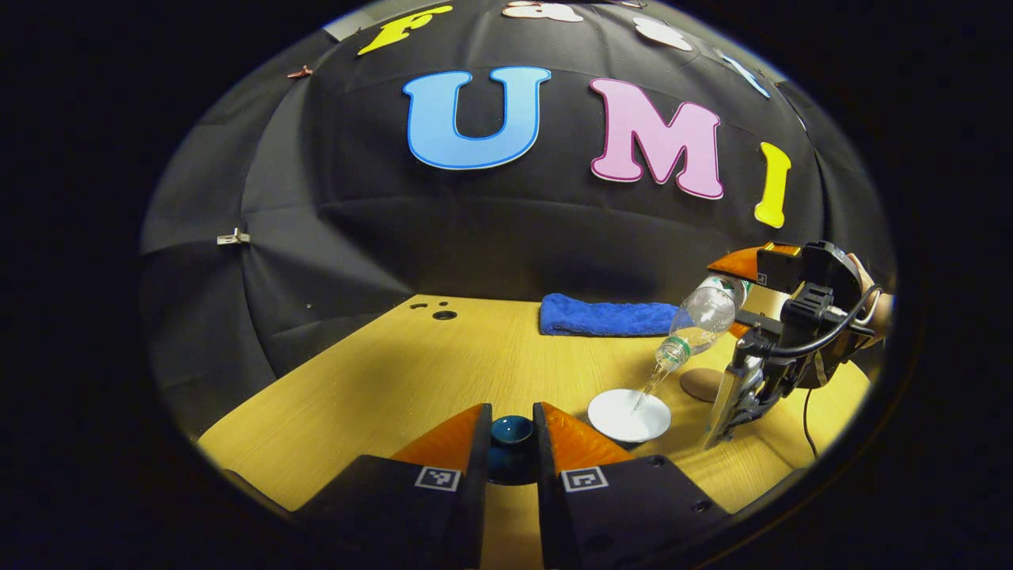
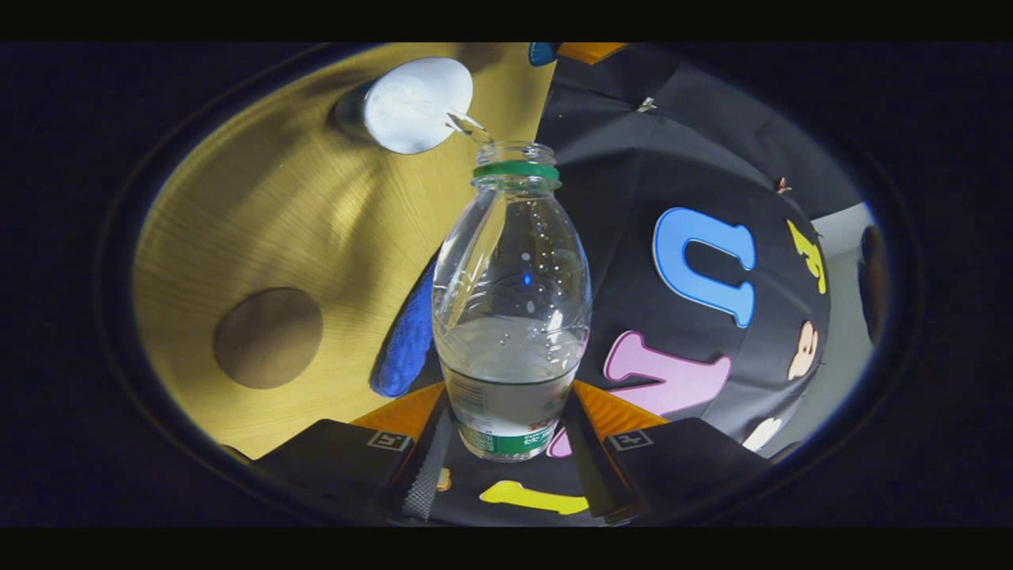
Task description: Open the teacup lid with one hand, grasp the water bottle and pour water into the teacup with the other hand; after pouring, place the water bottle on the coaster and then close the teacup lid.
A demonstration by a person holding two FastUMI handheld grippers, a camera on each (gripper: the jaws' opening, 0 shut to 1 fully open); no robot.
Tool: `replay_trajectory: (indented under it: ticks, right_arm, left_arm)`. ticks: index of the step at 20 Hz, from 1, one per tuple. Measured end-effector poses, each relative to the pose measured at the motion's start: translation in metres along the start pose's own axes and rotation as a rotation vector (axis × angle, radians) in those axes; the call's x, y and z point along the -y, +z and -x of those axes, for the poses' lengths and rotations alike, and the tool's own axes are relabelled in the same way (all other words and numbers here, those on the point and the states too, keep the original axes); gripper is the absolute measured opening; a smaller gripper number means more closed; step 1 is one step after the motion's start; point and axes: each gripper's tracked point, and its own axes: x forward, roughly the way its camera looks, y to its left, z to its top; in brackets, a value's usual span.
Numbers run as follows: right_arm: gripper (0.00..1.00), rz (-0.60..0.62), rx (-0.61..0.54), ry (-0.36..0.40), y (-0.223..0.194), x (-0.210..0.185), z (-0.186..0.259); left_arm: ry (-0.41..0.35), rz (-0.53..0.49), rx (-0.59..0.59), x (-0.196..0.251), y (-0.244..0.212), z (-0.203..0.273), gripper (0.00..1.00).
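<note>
left tool clamps lid | water bottle tilted, pouring into teacup

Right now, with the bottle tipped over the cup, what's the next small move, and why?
Probably hold the tilt a little longer: the right gripper has the water bottle angled down, a thin stream falling into the open teacup, and the left gripper holds the lid clear.

the water bottle label print is too blurred to read.

Left gripper level, right gripper tilted, jaws clamped.
</note>
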Motion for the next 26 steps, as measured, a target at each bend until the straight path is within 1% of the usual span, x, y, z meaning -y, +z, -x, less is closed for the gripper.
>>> replay_trajectory:
  ticks: [1,2,4,5,6,8,9,10,11,16,17,18,19,20,21,24,25,26]
  right_arm:
    - [0.74,0.005,0.0,-0.012,-0.001,0.002,-0.001]
    - [0.75,0.007,0.0,-0.025,-0.003,0.005,-0.001]
    - [0.74,0.011,-0.003,-0.036,-0.003,0.008,-0.003]
    - [0.74,0.018,-0.002,-0.044,-0.003,0.009,-0.004]
    - [0.74,0.025,0.004,-0.049,-0.002,0.01,-0.003]
    - [0.74,0.042,0.021,-0.062,0.001,0.011,-0.001]
    - [0.74,0.053,0.028,-0.075,0.002,0.013,0.0]
    - [0.74,0.065,0.034,-0.093,0.002,0.016,0.001]
    - [0.74,0.077,0.035,-0.113,0.003,0.018,0.002]
    - [0.74,0.134,0.044,-0.204,0.007,0.032,0.005]
    - [0.74,0.142,0.05,-0.214,0.007,0.033,0.004]
    - [0.74,0.149,0.059,-0.222,0.009,0.035,0.003]
    - [0.74,0.158,0.071,-0.236,0.01,0.037,0.004]
    - [0.74,0.174,0.09,-0.255,0.014,0.042,0.006]
    - [0.74,0.182,0.101,-0.267,0.019,0.046,0.007]
    - [0.74,0.195,0.128,-0.286,0.027,0.051,0.006]
    - [0.74,0.195,0.132,-0.284,0.028,0.051,0.006]
    - [0.74,0.194,0.132,-0.281,0.028,0.05,0.006]
  left_arm:
    - [0.001,0.004,-0.001,-0.001,-0.001,0.0,0.32]
    - [0.001,0.007,-0.002,-0.001,-0.001,0.0,0.28]
    - [0.001,0.013,-0.005,0.001,-0.002,0.001,0.36]
    - [-0.001,0.015,-0.005,0.002,-0.002,0.001,0.28]
    - [-0.002,0.015,-0.004,0.002,-0.002,0.002,0.32]
    - [-0.007,0.014,-0.002,0.004,-0.001,0.003,0.32]
    - [-0.009,0.015,-0.002,0.003,-0.002,0.003,0.28]
    - [-0.009,0.016,-0.003,0.003,-0.002,0.004,0.28]
    - [-0.007,0.017,-0.002,0.003,-0.003,0.004,0.32]
    - [0.006,0.018,-0.01,-0.003,-0.007,0.008,0.32]
    - [0.008,0.014,-0.01,-0.004,-0.007,0.008,0.36]
    - [0.01,0.012,-0.009,-0.004,-0.007,0.009,0.35]
    - [0.011,0.012,-0.006,-0.004,-0.006,0.011,0.29]
    - [0.011,0.013,-0.005,-0.004,-0.007,0.011,0.31]
    - [0.014,0.012,-0.004,-0.005,-0.006,0.011,0.31]
    - [0.018,0.015,-0.004,-0.006,-0.006,0.012,0.32]
    - [0.018,0.015,-0.003,-0.006,-0.007,0.013,0.28]
    - [0.019,0.014,-0.003,-0.006,-0.007,0.012,0.31]
